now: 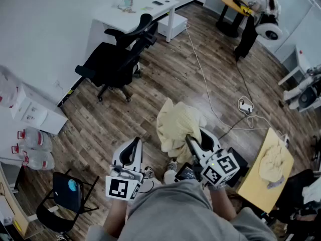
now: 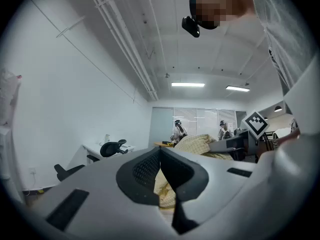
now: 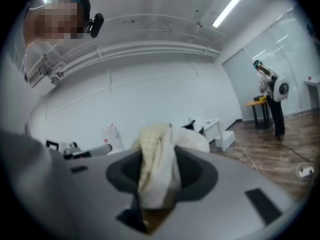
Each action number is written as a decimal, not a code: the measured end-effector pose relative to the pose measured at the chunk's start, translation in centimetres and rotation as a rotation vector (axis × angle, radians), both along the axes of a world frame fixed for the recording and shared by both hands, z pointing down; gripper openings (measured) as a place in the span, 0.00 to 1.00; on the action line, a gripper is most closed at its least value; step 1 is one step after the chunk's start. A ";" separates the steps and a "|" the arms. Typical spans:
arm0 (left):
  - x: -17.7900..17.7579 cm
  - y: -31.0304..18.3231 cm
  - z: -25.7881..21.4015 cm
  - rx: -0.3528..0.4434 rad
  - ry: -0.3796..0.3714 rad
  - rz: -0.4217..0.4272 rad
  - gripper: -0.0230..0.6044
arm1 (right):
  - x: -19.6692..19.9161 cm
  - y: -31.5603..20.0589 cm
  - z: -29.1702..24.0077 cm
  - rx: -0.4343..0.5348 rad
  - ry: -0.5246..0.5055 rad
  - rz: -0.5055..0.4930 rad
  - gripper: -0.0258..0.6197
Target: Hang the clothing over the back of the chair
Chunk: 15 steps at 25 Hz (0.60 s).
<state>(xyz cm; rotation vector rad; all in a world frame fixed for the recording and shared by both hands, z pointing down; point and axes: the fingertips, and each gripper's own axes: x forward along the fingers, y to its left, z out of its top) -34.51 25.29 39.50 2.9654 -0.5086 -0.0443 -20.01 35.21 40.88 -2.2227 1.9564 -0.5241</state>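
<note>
My right gripper (image 1: 193,140) is shut on a pale yellow piece of clothing (image 1: 176,127), which hangs in a bunch above the wooden floor. In the right gripper view the cloth (image 3: 156,169) fills the space between the jaws of the right gripper (image 3: 155,186). To the cloth's left, apart from it, my left gripper (image 1: 132,148) has its jaws together with nothing in them. In the left gripper view the left gripper (image 2: 161,156) points level and the clothing (image 2: 197,144) shows beyond it. The black office chair (image 1: 118,59) stands at the far left beside a white desk (image 1: 145,10).
A white cable (image 1: 201,70) runs across the floor to a power strip (image 1: 245,105). A yellow board (image 1: 257,185) at the right carries another pale cloth (image 1: 274,160). A small black folding chair (image 1: 67,194) and water bottles (image 1: 35,147) stand at the left. A person (image 1: 261,11) stands at the far right.
</note>
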 end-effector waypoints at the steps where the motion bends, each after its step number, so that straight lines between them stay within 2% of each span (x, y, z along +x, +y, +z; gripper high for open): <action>1: -0.6 -0.5 -0.1 0.019 0.007 0.003 0.09 | -0.7 -0.3 0.2 0.001 0.001 0.000 0.30; 4: -2.4 -1.7 -0.1 0.055 0.019 0.006 0.09 | -2.6 -1.3 0.6 0.007 -0.001 -0.003 0.30; 7: -3.9 -2.1 -0.2 0.058 0.028 0.001 0.09 | -4.3 -1.9 0.6 0.009 0.001 -0.018 0.30; 15: -6.1 -2.5 -1.0 0.102 0.041 0.003 0.09 | -6.4 -3.0 0.2 0.027 0.027 -0.026 0.30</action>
